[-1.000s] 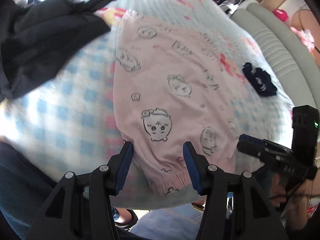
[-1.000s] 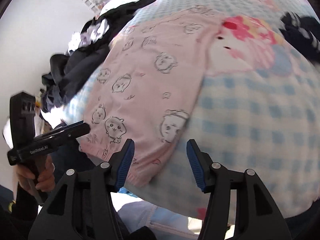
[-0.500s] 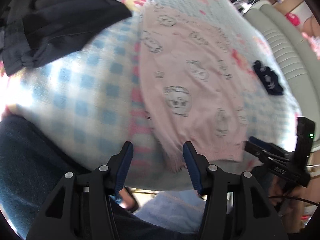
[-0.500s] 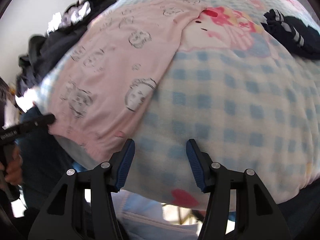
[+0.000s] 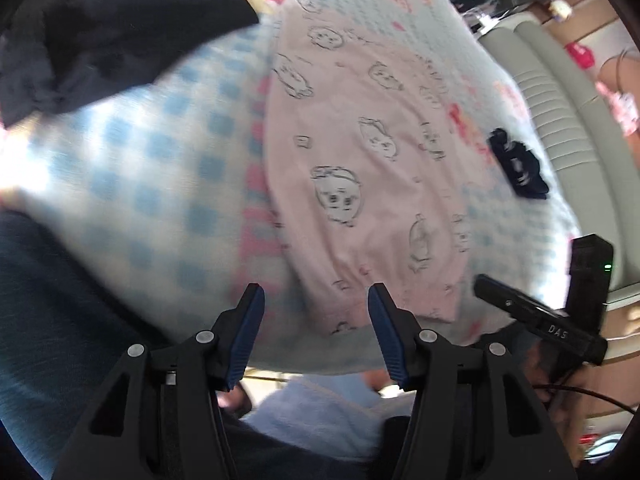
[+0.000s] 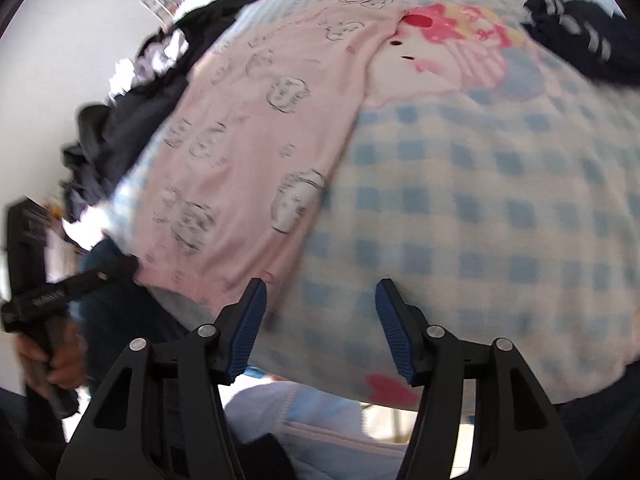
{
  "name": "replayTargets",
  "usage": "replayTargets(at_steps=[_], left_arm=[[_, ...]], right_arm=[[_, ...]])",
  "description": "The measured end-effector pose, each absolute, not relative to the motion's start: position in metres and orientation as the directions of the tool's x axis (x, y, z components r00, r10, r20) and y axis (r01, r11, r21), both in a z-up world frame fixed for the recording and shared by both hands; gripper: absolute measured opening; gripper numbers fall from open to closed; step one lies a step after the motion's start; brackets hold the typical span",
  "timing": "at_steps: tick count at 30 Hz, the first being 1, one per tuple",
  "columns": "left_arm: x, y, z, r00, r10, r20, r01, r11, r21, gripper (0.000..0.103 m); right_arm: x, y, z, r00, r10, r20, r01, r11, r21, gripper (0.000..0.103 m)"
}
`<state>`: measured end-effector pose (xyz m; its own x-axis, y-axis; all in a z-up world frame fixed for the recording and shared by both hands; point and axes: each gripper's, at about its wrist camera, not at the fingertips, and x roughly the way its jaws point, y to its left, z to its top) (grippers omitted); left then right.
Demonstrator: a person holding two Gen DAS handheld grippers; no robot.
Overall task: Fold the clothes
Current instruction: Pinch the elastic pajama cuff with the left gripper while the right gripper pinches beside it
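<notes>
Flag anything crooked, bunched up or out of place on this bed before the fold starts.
The pink printed garment lies flat. The dark clothes to its left sit in a crumpled heap, and a small dark striped item lies loose on the checked blanket to its right. Both grippers, left and right, are open and empty.

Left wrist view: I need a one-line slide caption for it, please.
Open left gripper poised at the near hem of a pink cartoon-print garment spread on a blue-checked blanket, right gripper alongside.
</notes>
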<state>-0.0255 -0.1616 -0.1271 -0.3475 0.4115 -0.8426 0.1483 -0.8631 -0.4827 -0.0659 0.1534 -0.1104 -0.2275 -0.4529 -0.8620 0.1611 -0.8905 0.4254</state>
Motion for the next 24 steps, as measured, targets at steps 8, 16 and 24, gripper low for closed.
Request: replayTargets(at_steps=[8,16,24], left_arm=[[-0.033,-0.157,-0.154,-0.321,0.494,-0.808,0.189,-0.803,-0.565,0.056],[-0.032,-0.158,-0.160,-0.324,0.587,-0.742,0.176,-0.733,-0.657,0.050],[-0.043,-0.147,-0.177,-0.327,0.596,-0.734,0.201,-0.715,-0.670,0.051]], right_arm=[[-0.078,0.115,-0.127,-0.112,-0.522,-0.846,0.249,-0.839,0.484,0.047],[-0.089,0.097,-0.139,-0.124,-0.501,-0.856,0.243,-0.852,0.464,0.040],[-0.083,0.085,-0.141,-0.167,-0.450,-0.877,0.293,-0.872,0.392,0.040]])
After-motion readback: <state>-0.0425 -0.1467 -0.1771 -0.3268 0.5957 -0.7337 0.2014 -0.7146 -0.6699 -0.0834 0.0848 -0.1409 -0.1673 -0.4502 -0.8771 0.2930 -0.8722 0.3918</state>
